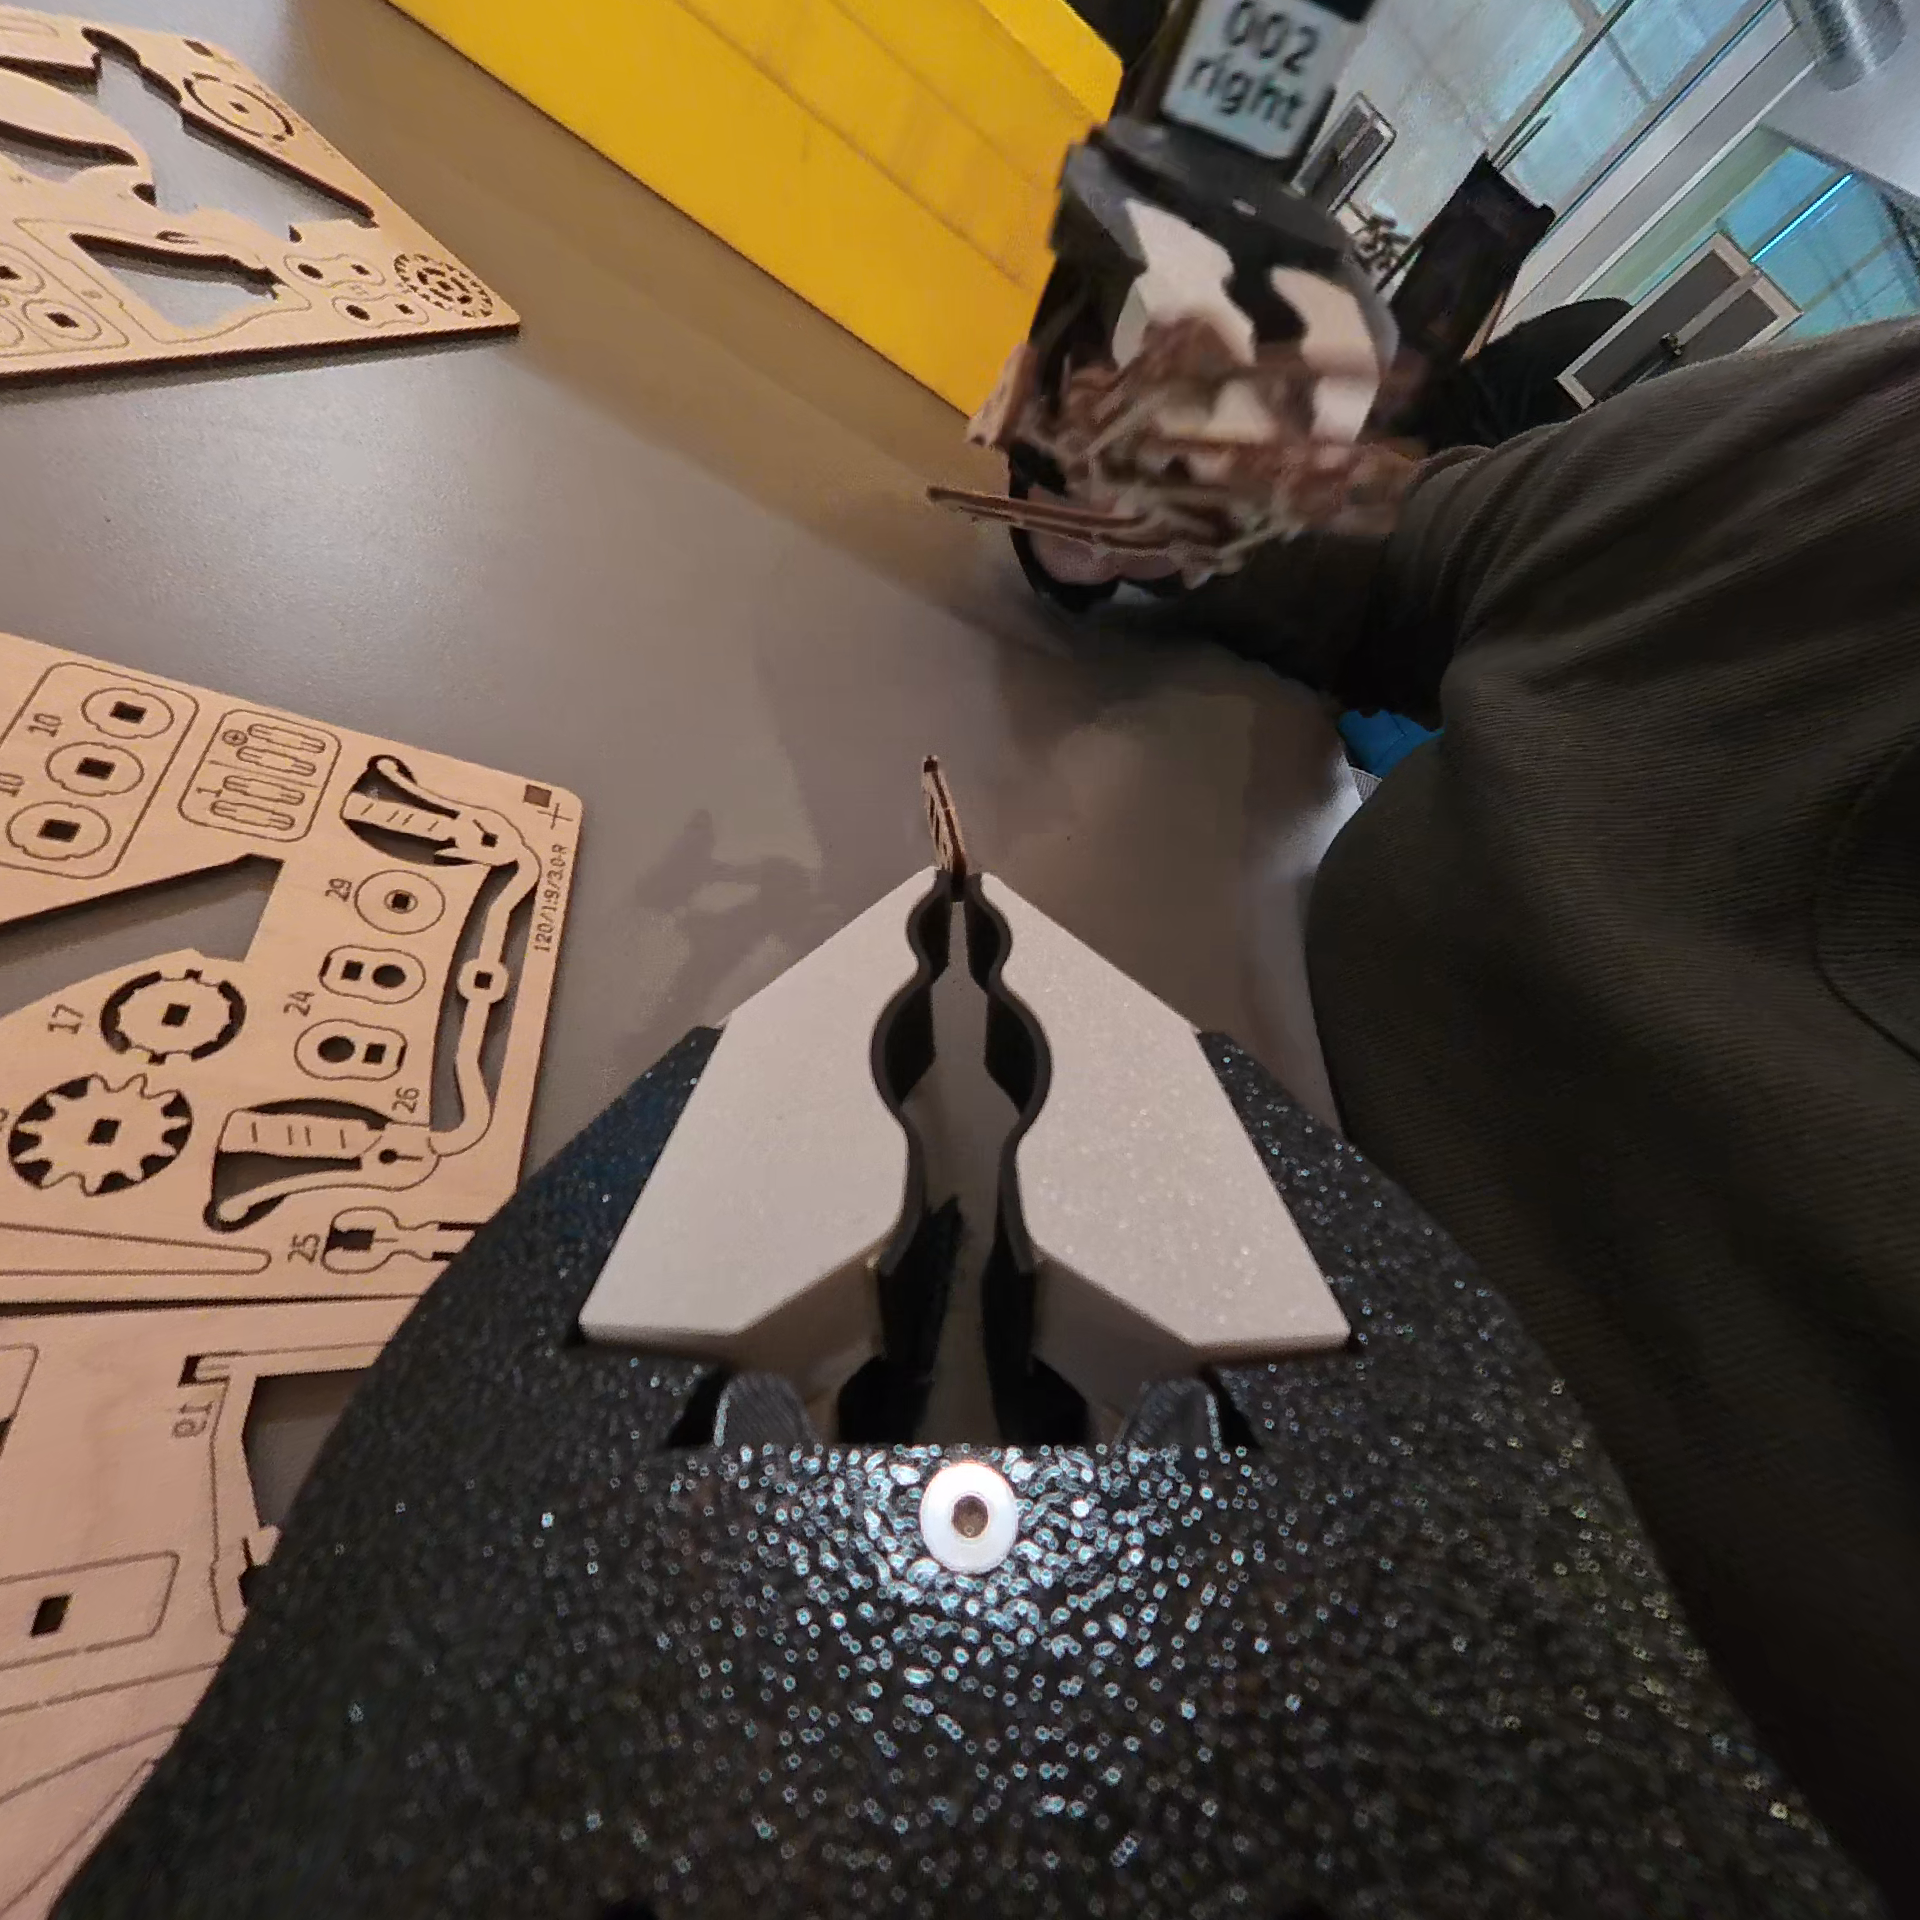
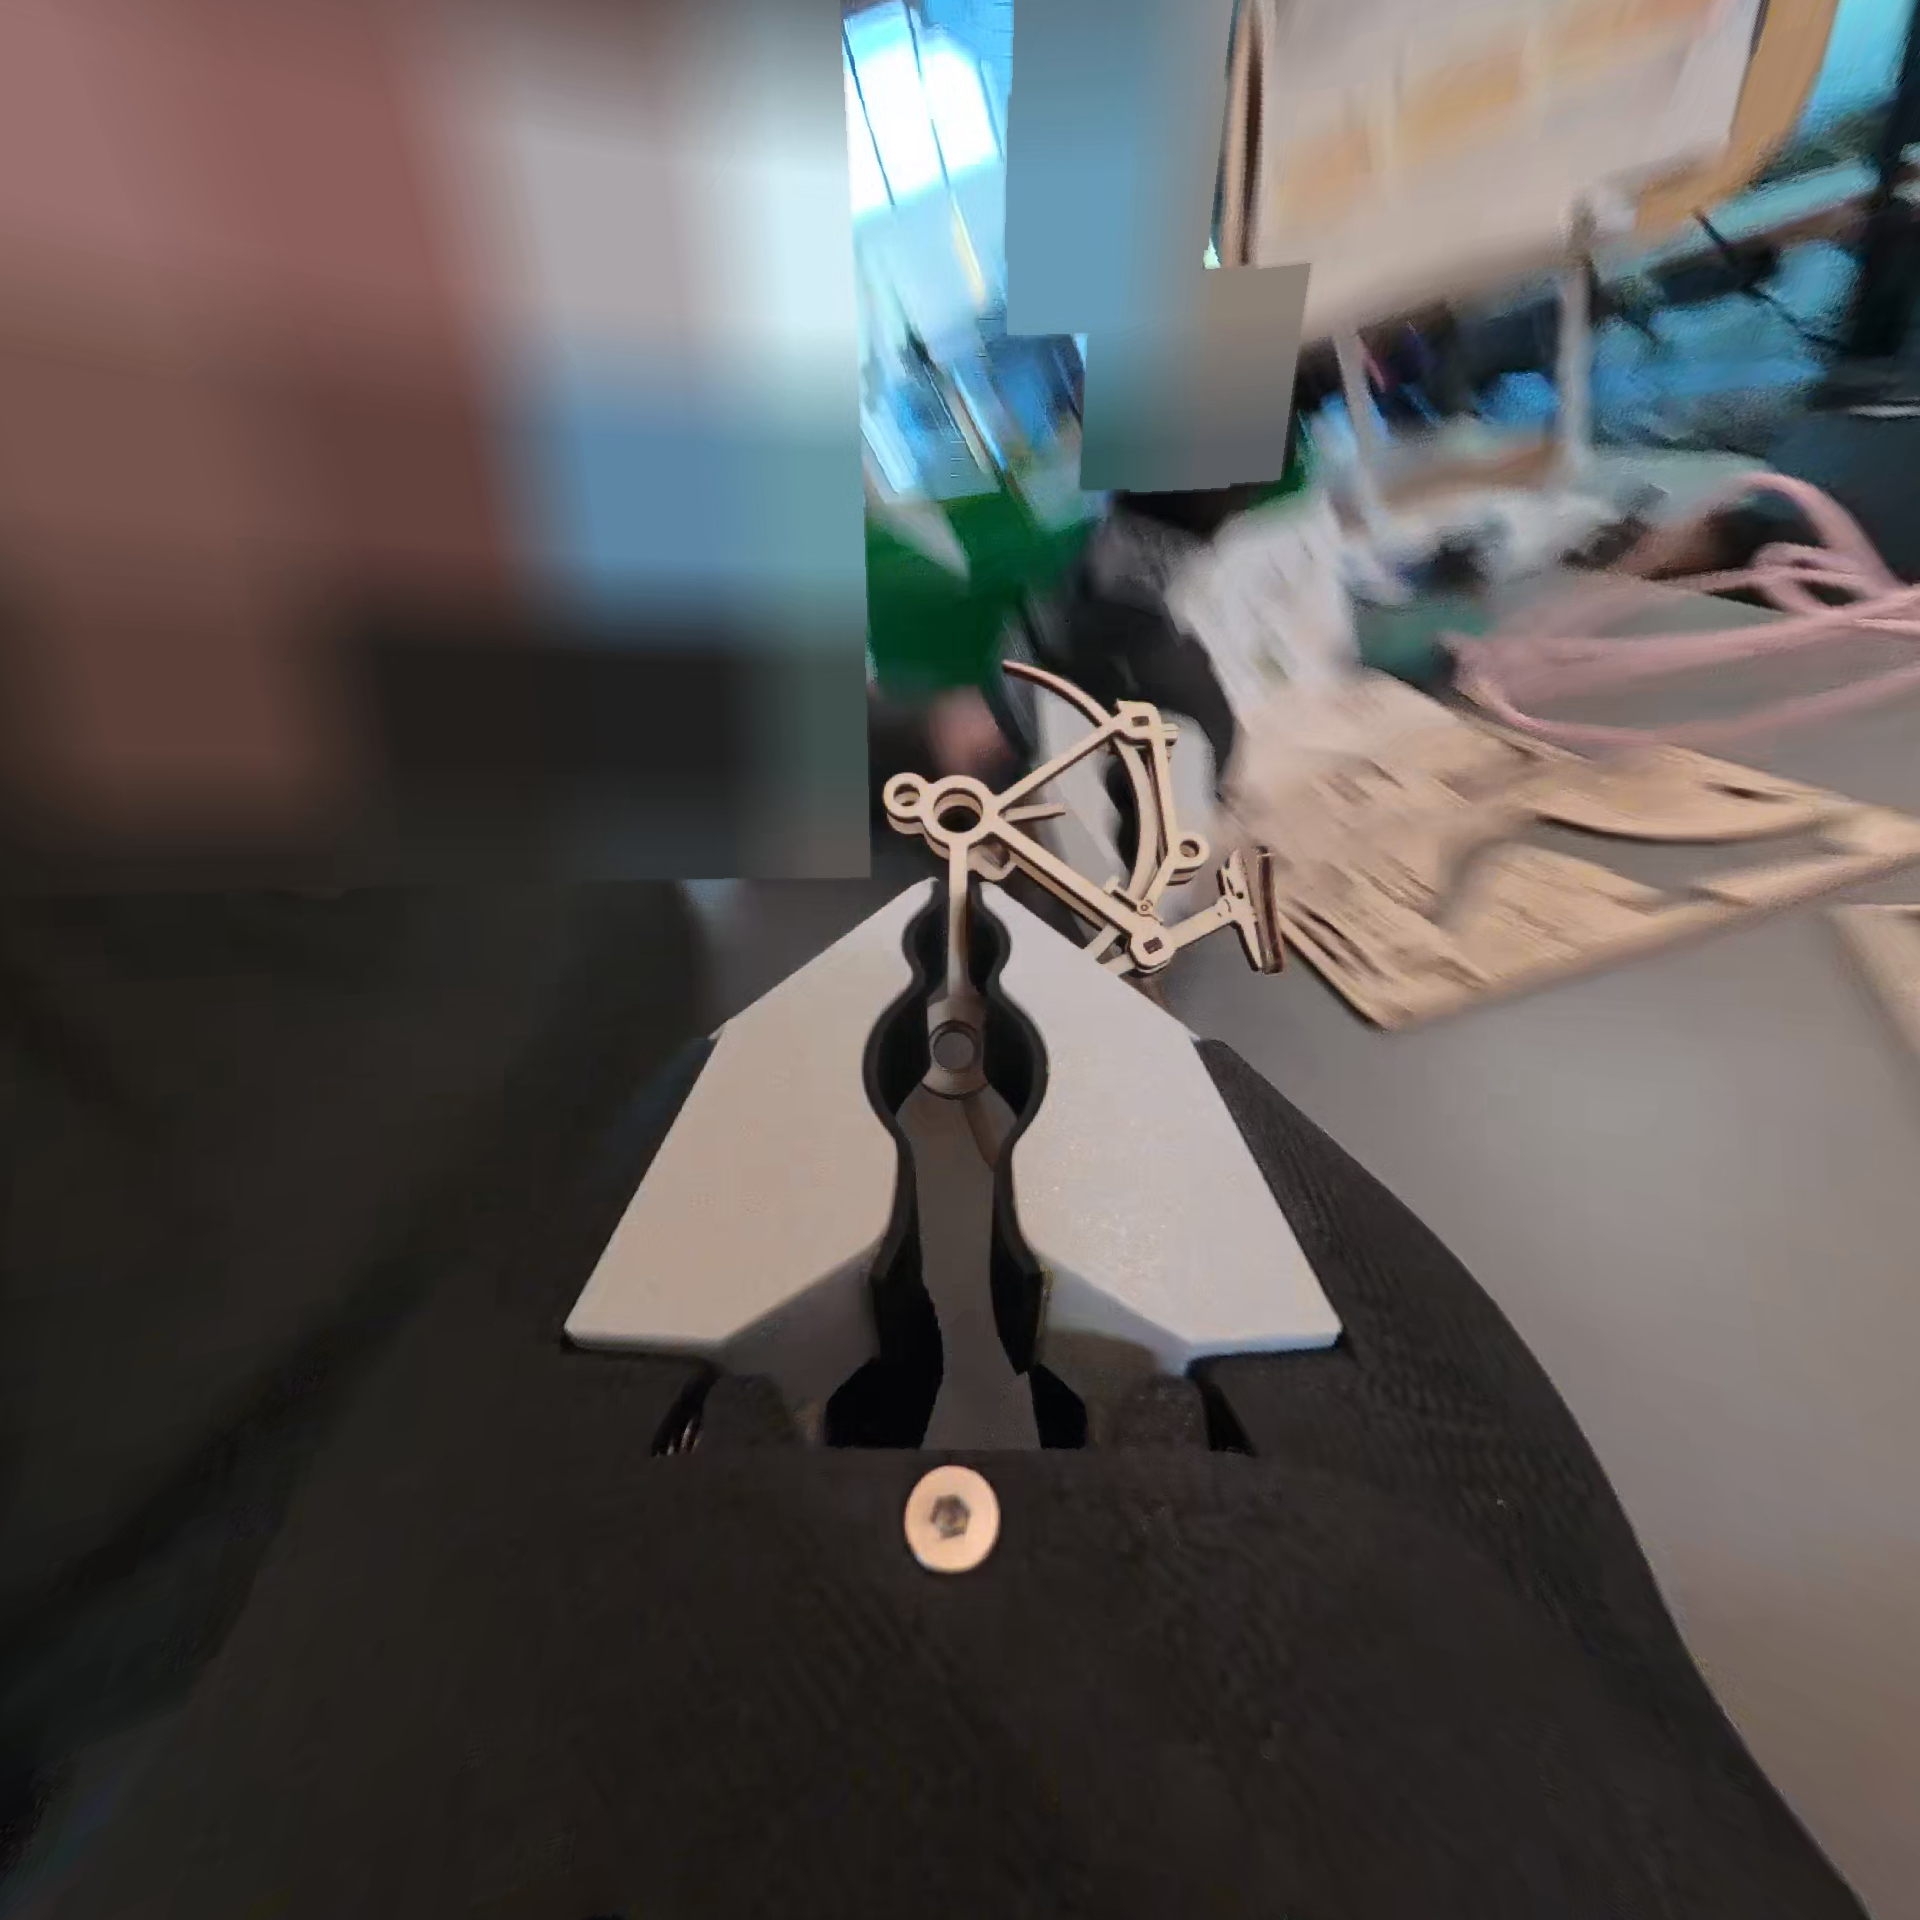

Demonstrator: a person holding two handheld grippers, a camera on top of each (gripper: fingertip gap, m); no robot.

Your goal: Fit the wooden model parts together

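My left gripper (image 1: pixel 954 883) is shut on a small thin wooden piece (image 1: pixel 943 821) that sticks out edge-on past its tips, above the grey table. My right gripper (image 2: pixel 961 894) is shut on a wooden frame assembly (image 2: pixel 1101 862) of struts, rings and a curved arc, held by one strut between the fingers. The right gripper also shows blurred in the left wrist view (image 1: pixel 1195 416), up and to the right, with the wooden assembly (image 1: pixel 1039 509) sticking out leftward. The two held parts are apart.
Laser-cut plywood sheets lie on the table at the left (image 1: pixel 260 987) and far left (image 1: pixel 208 208). A yellow box (image 1: pixel 831 135) stands at the back. A person's dark sleeve (image 1: pixel 1610 935) fills the right. Blurred wooden sheets (image 2: pixel 1507 883) lie right of the right gripper.
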